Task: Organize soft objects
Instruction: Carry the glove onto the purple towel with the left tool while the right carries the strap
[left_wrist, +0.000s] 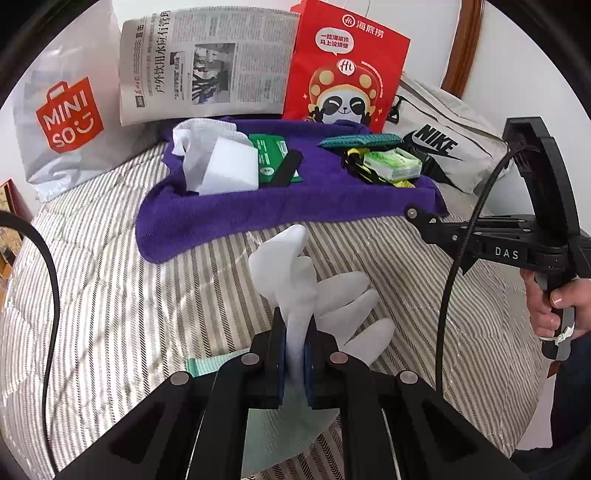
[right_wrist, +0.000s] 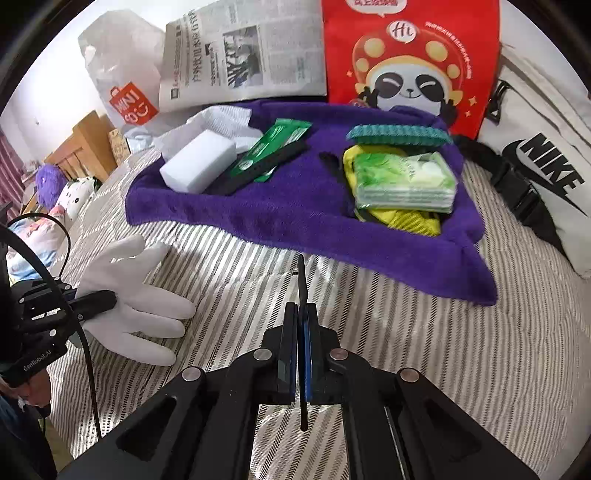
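Note:
My left gripper (left_wrist: 295, 334) is shut on a white glove (left_wrist: 291, 266) and holds it just above the striped bedspread; the glove also shows in the right wrist view (right_wrist: 136, 295). My right gripper (right_wrist: 302, 314) is shut on a thin black strap (right_wrist: 302, 280) that stands up between its pads. Ahead lies a purple towel (left_wrist: 240, 210) (right_wrist: 295, 210). On it are a white sponge block (right_wrist: 197, 162), a white cloth (left_wrist: 199, 140), a green packet (right_wrist: 273, 147), a teal scrub pad (right_wrist: 399, 133) and a green tissue pack (right_wrist: 402, 181) on a yellow item.
A Miniso bag (left_wrist: 70, 118), a newspaper (left_wrist: 207, 66), a red panda bag (left_wrist: 343, 70) and a white Nike bag (left_wrist: 439, 147) stand behind the towel. A pale green cloth (left_wrist: 203, 363) lies under my left gripper. Plush toys (right_wrist: 62, 192) sit far left.

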